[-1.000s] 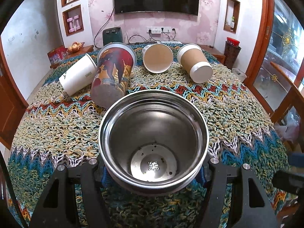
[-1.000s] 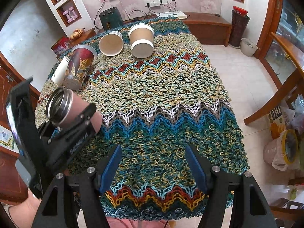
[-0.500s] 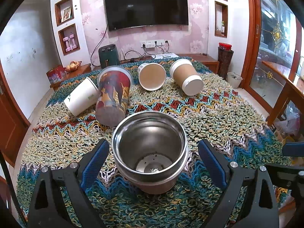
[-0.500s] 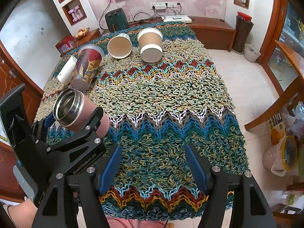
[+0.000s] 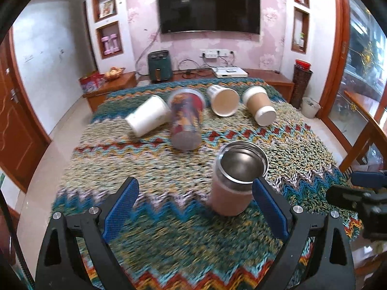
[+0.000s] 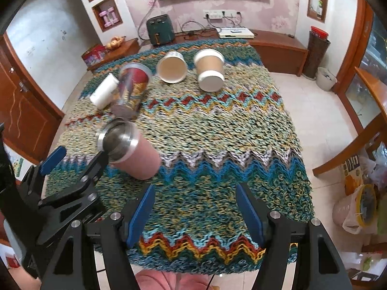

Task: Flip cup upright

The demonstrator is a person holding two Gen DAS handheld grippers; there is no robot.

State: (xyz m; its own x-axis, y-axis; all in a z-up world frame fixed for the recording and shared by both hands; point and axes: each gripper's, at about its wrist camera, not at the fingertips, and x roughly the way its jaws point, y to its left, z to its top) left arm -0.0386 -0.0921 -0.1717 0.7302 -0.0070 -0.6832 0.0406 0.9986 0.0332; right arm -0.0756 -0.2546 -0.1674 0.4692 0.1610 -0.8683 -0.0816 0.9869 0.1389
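Observation:
A pink steel-lined tumbler point(image 5: 234, 181) stands upright on the knitted tablecloth point(image 5: 302, 154), mouth up; it also shows in the right wrist view point(image 6: 131, 151). My left gripper point(image 5: 193, 207) is open and drawn back from it, the tumbler just ahead of its right finger point(image 5: 268, 205). My right gripper point(image 6: 193, 211) is open and empty over the table's front edge. Several other cups lie on their sides farther back: a white one point(image 5: 147, 118), a printed one point(image 5: 186, 118), a paper one point(image 5: 223, 100) and a brown lidded one point(image 5: 260, 107).
The tablecloth point(image 6: 217, 125) covers the whole table. A wooden chair point(image 6: 358, 130) stands at the right. A low cabinet with an air fryer point(image 5: 160, 65) runs along the back wall. A bag and a yellow bucket point(image 6: 362, 205) sit on the floor at the right.
My left gripper has opened, let go of the tumbler and pulled back and up. The tumbler now stands free on the cloth. The right gripper has stayed open.

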